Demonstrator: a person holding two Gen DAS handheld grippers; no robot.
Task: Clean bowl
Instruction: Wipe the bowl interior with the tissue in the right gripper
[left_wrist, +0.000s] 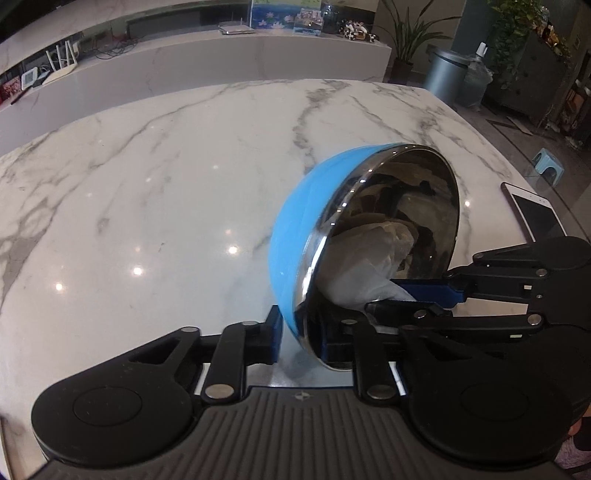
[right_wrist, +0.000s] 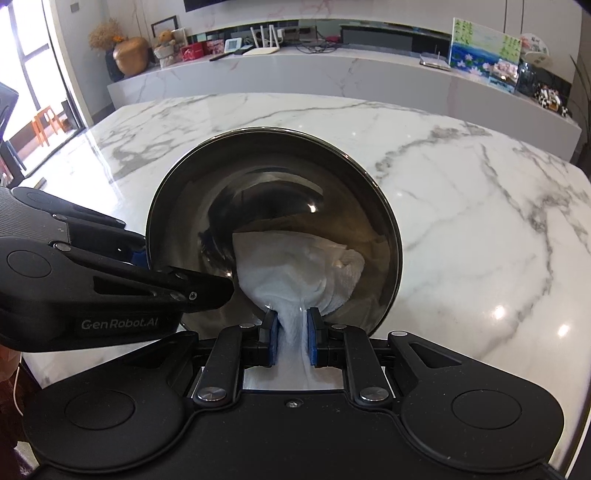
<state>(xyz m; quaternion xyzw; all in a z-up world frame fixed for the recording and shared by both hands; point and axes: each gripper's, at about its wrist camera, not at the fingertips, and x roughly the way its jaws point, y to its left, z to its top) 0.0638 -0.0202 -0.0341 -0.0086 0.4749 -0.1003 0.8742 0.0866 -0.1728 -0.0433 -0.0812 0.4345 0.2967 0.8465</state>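
A bowl (left_wrist: 306, 221), blue outside and shiny steel inside, is tipped on edge above the marble table. My left gripper (left_wrist: 299, 336) is shut on its rim, one blue pad outside and one inside. In the right wrist view the bowl's steel inside (right_wrist: 273, 192) faces the camera. My right gripper (right_wrist: 291, 332) is shut on a white paper towel (right_wrist: 299, 273), whose bunched end presses against the lower inner wall. The towel (left_wrist: 365, 266) also shows inside the bowl in the left wrist view, with the right gripper (left_wrist: 413, 299) reaching in from the right. The left gripper (right_wrist: 144, 254) clamps the rim at the left.
The white marble table (left_wrist: 166, 184) spreads out beneath and beyond the bowl. A phone (left_wrist: 535, 210) lies near its right edge. Behind stands a marble counter (right_wrist: 332, 74) with a router, pictures and ornaments. A metal bin (left_wrist: 447, 74) and plants stand at the far right.
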